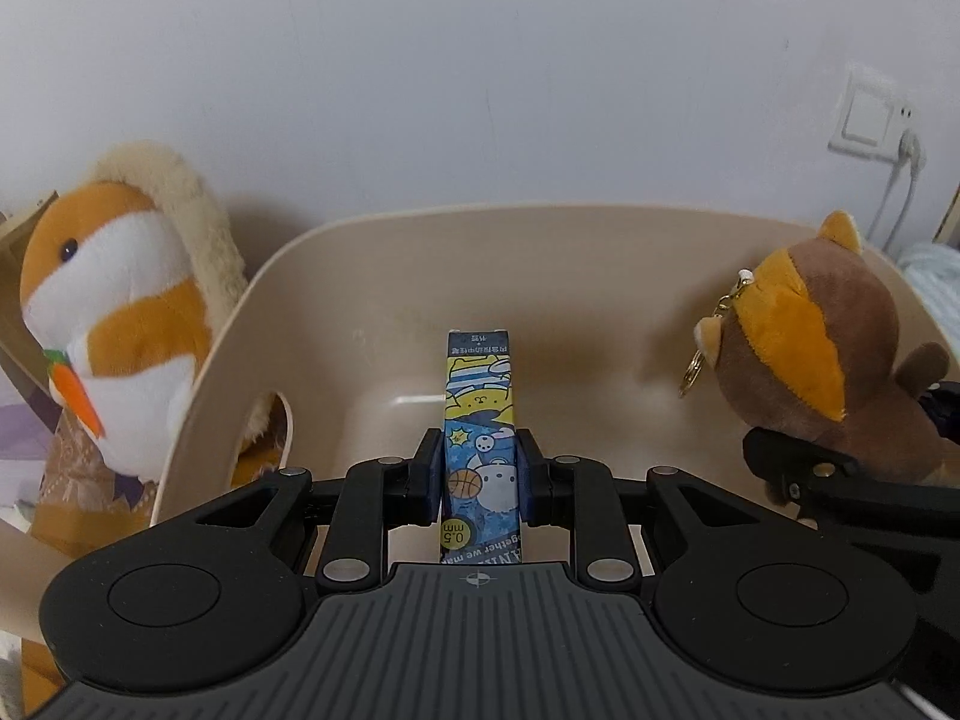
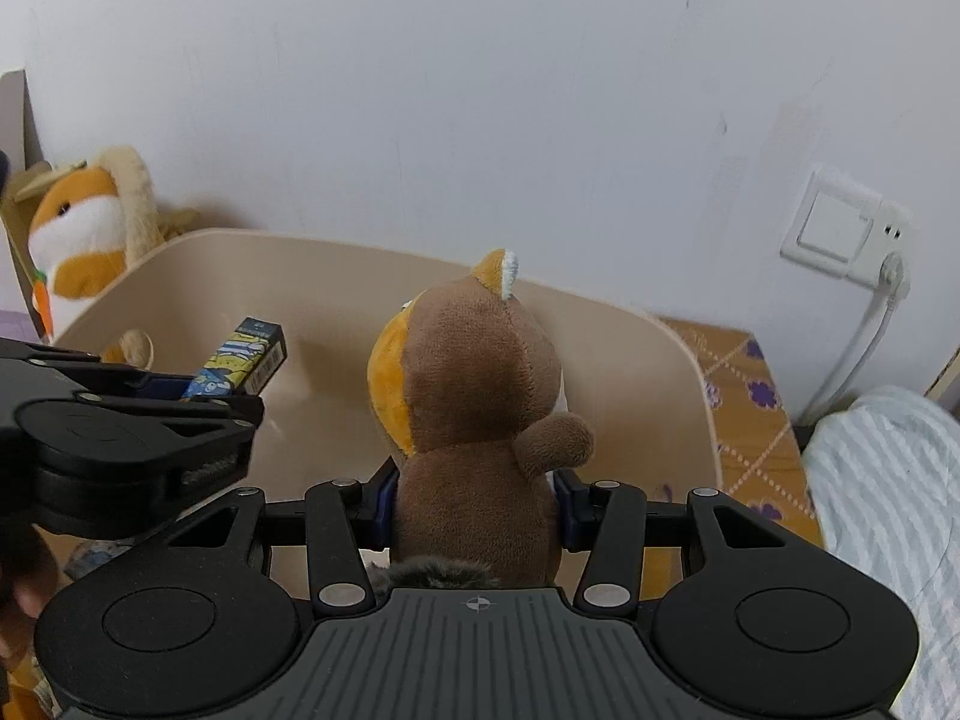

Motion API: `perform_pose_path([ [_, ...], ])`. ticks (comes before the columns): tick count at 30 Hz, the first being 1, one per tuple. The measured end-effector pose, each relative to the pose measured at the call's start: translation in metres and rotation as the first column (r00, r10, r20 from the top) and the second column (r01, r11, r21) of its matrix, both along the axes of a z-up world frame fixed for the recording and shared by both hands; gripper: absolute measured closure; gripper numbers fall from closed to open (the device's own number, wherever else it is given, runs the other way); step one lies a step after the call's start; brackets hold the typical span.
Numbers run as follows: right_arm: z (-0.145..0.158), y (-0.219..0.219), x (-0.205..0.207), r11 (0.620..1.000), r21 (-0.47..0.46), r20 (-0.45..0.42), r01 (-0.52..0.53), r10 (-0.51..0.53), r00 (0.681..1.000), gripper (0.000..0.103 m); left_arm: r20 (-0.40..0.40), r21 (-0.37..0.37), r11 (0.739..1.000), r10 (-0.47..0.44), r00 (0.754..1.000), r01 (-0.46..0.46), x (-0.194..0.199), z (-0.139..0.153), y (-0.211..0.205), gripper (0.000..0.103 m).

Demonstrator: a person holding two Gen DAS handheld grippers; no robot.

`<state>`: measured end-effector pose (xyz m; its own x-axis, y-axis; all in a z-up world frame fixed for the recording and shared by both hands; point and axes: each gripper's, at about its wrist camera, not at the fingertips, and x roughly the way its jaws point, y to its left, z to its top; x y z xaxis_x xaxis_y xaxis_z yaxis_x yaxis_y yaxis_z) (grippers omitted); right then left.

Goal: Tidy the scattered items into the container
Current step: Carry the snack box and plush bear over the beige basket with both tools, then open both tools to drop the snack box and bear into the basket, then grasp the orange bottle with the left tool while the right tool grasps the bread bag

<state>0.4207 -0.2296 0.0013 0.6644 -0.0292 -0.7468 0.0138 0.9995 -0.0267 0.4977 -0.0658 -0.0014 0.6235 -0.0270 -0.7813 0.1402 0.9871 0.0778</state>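
The left gripper point(image 1: 480, 474) clamps a cartoon-printed pen box point(image 1: 480, 438) between its pads, holding it over the open beige plastic bin point(image 1: 540, 222). The right gripper point(image 2: 474, 504) squeezes the body of a brown and orange plush keychain toy point(image 2: 480, 408), also above the bin, toward its right side. Outside the bin's left wall sits an orange and white hamster plush point(image 1: 114, 324), apparently leaning on a cream furry cushion point(image 1: 198, 210).
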Motion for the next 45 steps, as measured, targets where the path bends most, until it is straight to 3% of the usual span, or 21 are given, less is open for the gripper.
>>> perform_pose_path([
  [2, -0.002, -0.003, 0.002, 1.0, 0.024, -0.026, 0.008, -0.007, 1.0, 0.058, -0.017, -0.006, 1.0, -0.006, 1.0, 0.005, 0.001, -0.002, 0.001, 0.078],
  [6, 0.0, -0.008, -0.001, 0.999, 0.049, -0.04, 0.021, -0.019, 0.999, 0.055, -0.01, -0.028, 1.0, -0.011, 1.0, 0.011, -0.001, 0.002, 0.004, 0.05],
  [7, 0.0, -0.008, -0.003, 0.999, 0.048, -0.04, 0.019, -0.017, 0.999, 0.049, 0.002, -0.027, 1.0, -0.012, 1.0, 0.012, -0.002, 0.004, 0.005, 0.048],
  [9, 0.002, -0.006, -0.006, 0.999, 0.043, -0.036, 0.012, -0.011, 0.999, 0.047, 0.023, -0.026, 1.0, -0.013, 1.0, 0.014, -0.006, 0.007, 0.006, 0.039],
  [15, 0.02, -0.004, -0.024, 1.0, -0.004, 0.03, -0.004, 0.004, 1.0, 0.025, 0.053, -0.037, 0.999, 0.0, 0.999, 0.002, -0.017, 0.015, 0.016, 0.032],
  [22, 0.039, -0.005, -0.048, 1.0, -0.004, 0.084, -0.017, 0.017, 0.996, 0.021, 0.078, -0.081, 0.997, 0.028, 0.997, -0.022, -0.037, 0.027, 0.033, 0.029],
  [27, 0.042, -0.005, -0.074, 1.0, -0.001, 0.132, -0.017, 0.017, 0.991, 0.019, 0.105, -0.069, 0.997, 0.025, 0.994, -0.018, -0.054, 0.037, 0.04, 0.027],
  [32, 0.053, 0.003, -0.111, 1.0, 0.013, 0.186, -0.021, 0.018, 0.982, 0.017, 0.131, -0.097, 0.995, 0.022, 0.991, -0.009, -0.096, 0.054, 0.061, 0.026],
  [36, 0.052, 0.008, -0.139, 1.0, -0.016, 0.225, -0.027, 0.03, 0.974, 0.014, 0.134, -0.129, 0.99, -0.032, 0.99, 0.049, -0.133, 0.057, 0.074, 0.023],
  [45, 0.041, 0.013, -0.184, 0.999, -0.015, 0.245, -0.048, 0.051, 0.968, 0.011, 0.175, -0.016, 0.997, -0.076, 0.982, 0.08, -0.199, 0.04, 0.091, 0.022],
])
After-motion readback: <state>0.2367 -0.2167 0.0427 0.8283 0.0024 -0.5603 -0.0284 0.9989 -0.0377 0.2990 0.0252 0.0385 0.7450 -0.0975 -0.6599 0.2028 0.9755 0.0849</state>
